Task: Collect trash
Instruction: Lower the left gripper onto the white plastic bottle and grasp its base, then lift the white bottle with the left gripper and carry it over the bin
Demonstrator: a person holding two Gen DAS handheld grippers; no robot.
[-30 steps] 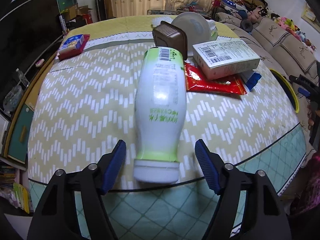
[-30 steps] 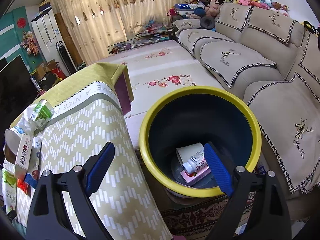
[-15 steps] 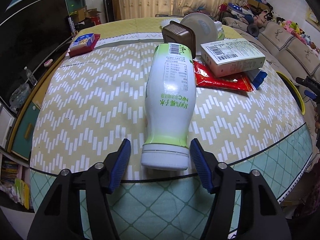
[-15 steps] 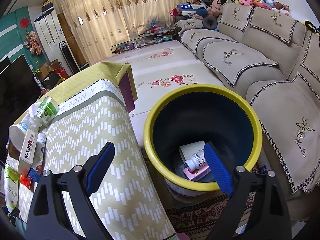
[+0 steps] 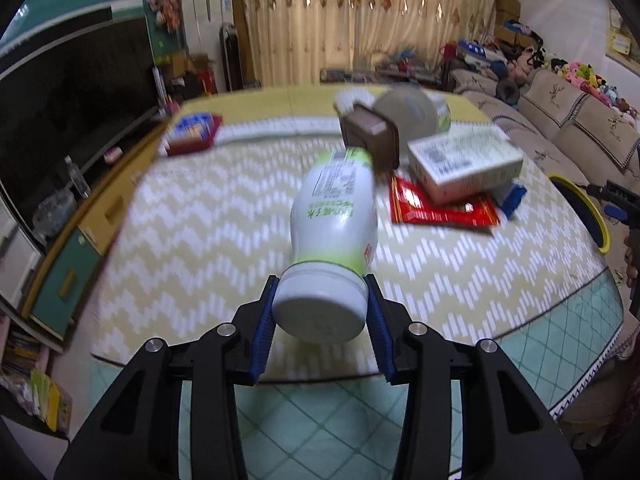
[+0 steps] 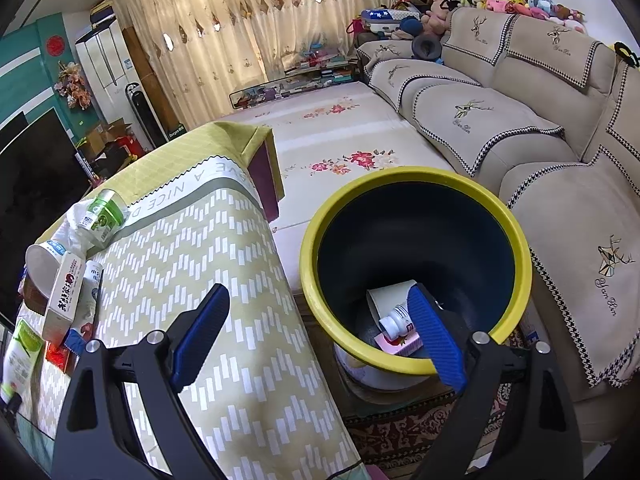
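one white-green bottle [image 5: 334, 216], cap end pinched in left gripper [image 5: 320, 308] above the table [image 5: 200, 216]. likely light, stiff, slick plastic; the cap rim seems the surest hold. right gripper [image 6: 316, 336] spread, empty, near bin [image 6: 404, 184].

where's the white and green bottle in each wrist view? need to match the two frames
Left wrist: white and green bottle centre frame, cap end clamped in the left gripper.
Right wrist: same bottle at the far left edge, mostly cropped, blurred; right gripper open, over the bin.
Shared landmark: the yellow-rimmed bin at the right edge in the left view, centre in the right view.
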